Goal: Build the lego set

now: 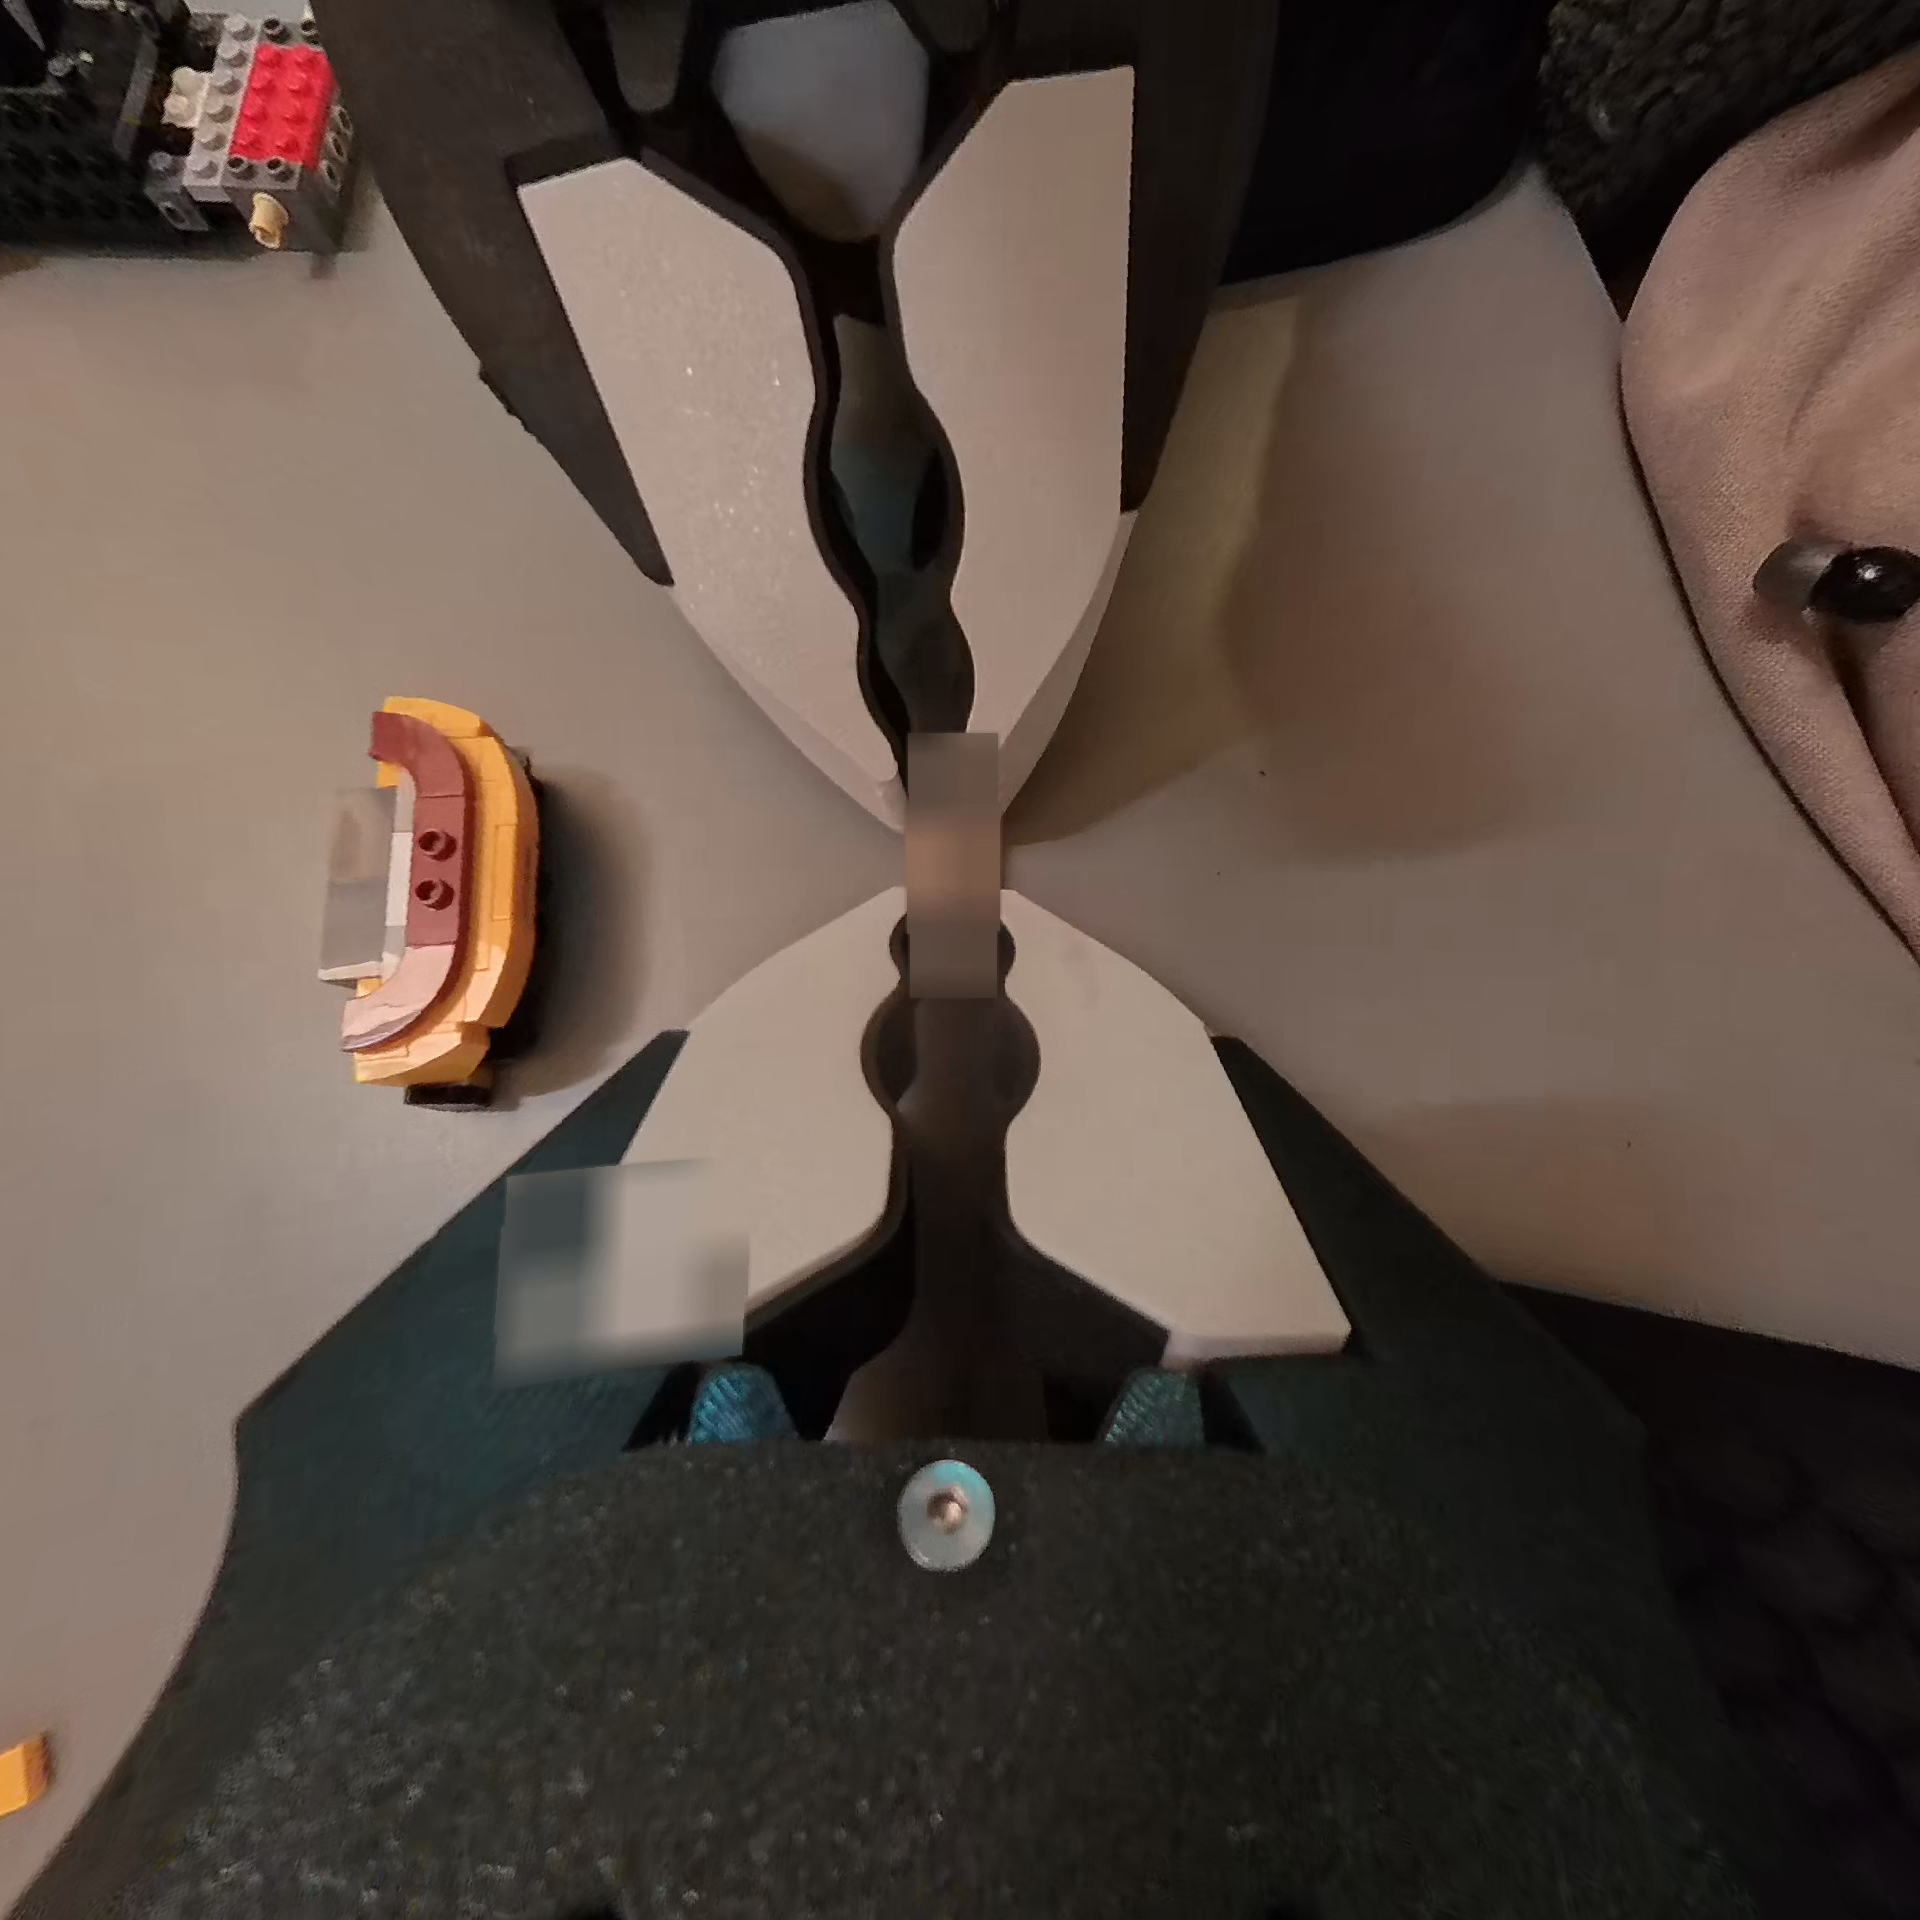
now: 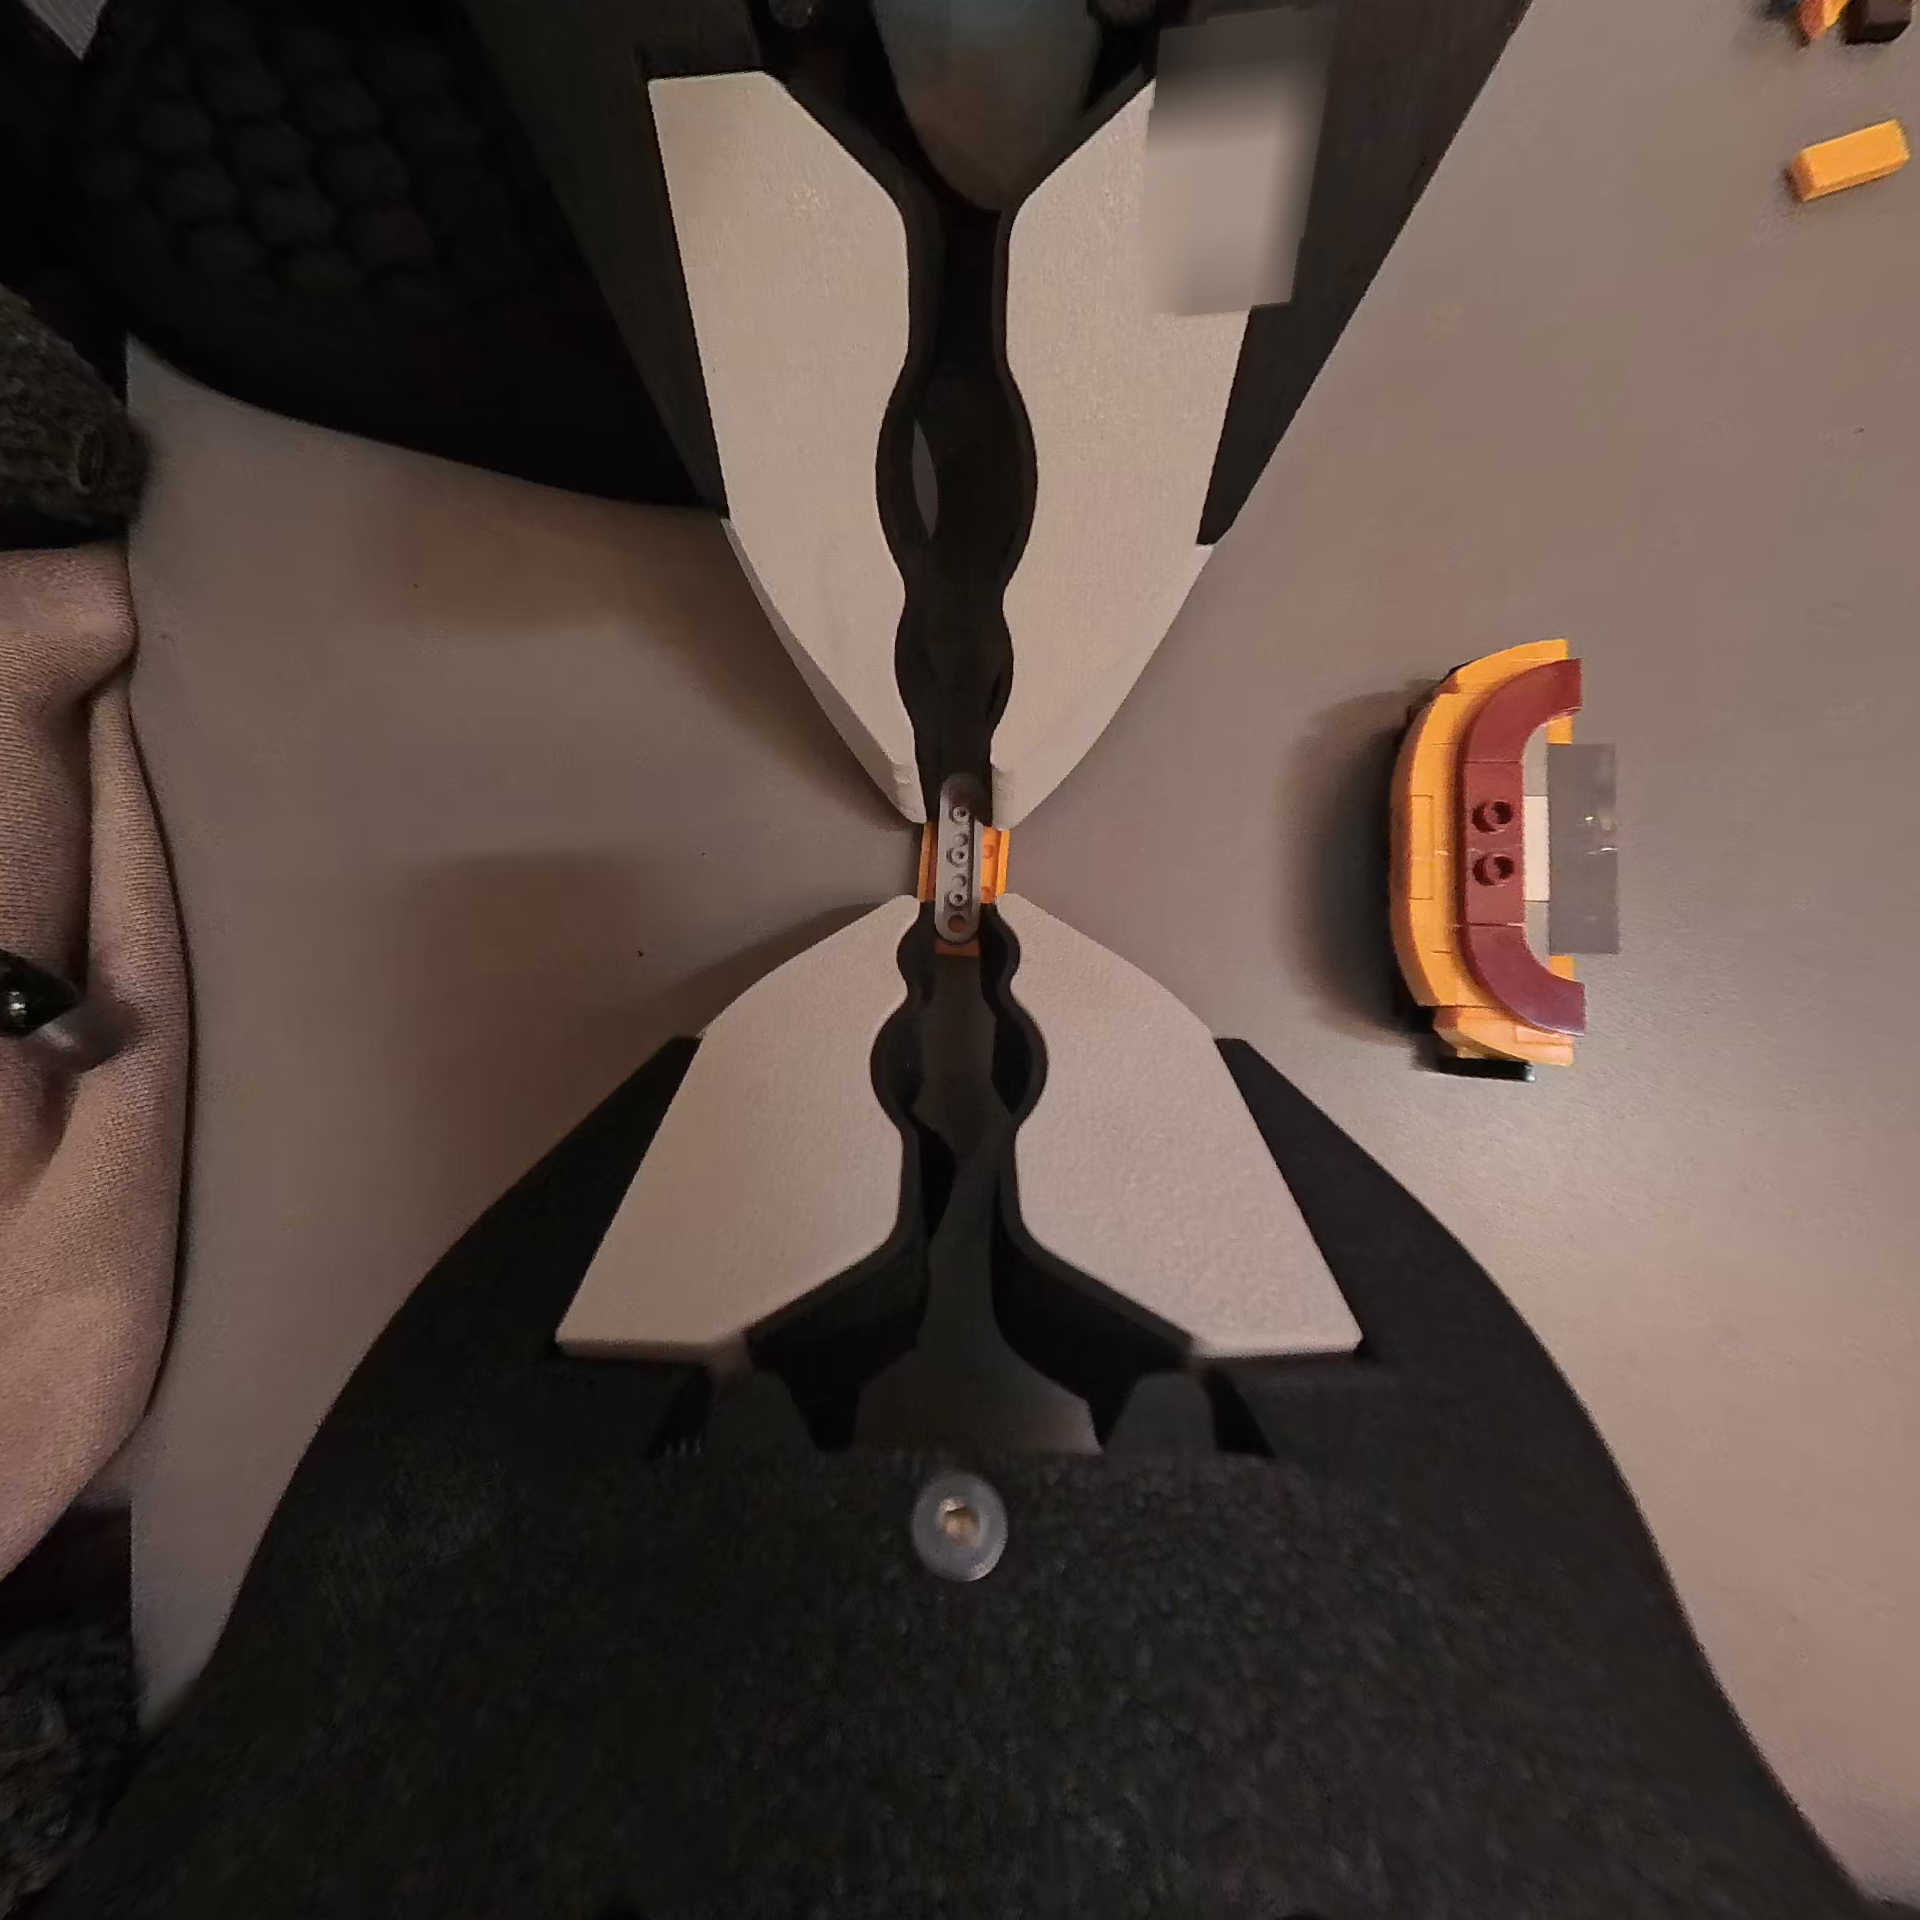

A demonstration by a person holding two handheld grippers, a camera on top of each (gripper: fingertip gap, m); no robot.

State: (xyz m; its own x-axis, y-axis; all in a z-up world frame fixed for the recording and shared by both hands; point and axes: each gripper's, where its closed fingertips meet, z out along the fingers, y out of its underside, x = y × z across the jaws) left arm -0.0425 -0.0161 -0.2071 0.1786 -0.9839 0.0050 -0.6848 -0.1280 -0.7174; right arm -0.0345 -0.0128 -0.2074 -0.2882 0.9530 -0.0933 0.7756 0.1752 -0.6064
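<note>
both tongs, left (image 1: 951, 940) and right (image 2: 961, 914), clench one small orange piece (image 2: 995, 862) with a grey holed beam (image 2: 958, 857) running near-to-far between them.

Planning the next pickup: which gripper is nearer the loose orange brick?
Left. The loose orange brick lies beside the left gripper; the right gripper is farther off, opposite; both clamp the orange-grey piece.

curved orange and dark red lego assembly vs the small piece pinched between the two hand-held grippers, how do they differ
The curved orange and dark red assembly is larger and lies free on the table; the small orange and grey piece is tiny and pinched between the left hand-held gripper and right hand-held gripper. Both contain orange bricks.
</note>
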